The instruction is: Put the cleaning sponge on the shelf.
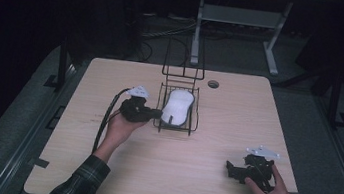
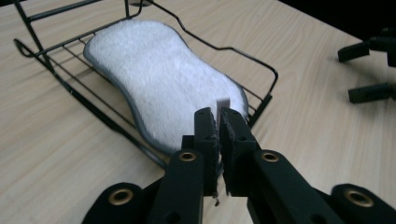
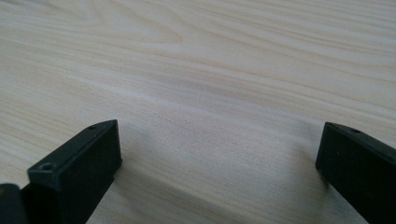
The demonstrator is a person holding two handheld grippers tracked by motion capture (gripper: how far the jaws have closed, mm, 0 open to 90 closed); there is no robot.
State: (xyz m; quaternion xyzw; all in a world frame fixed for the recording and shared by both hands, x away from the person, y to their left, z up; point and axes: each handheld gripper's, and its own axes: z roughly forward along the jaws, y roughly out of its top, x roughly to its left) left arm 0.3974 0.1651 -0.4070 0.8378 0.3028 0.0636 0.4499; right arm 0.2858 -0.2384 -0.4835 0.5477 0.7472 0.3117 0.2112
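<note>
high view: we see the left gripper (image 1: 156,113) at the near-left corner of the black wire basket (image 1: 194,111), which holds a white peanut-shaped sponge (image 1: 178,106), long axis running near to far; the left hand is much the nearer, the right gripper (image 1: 231,169) resting well apart at the near right of the pale wood-grain table (image 1: 101,158). left gripper view: we see the jaws closed almost together, pinching the fluffy, grey-edged sponge's near end, the pad stretching away ahead. right gripper view: jaws spread wide, holding nothing, above bare wood.
</note>
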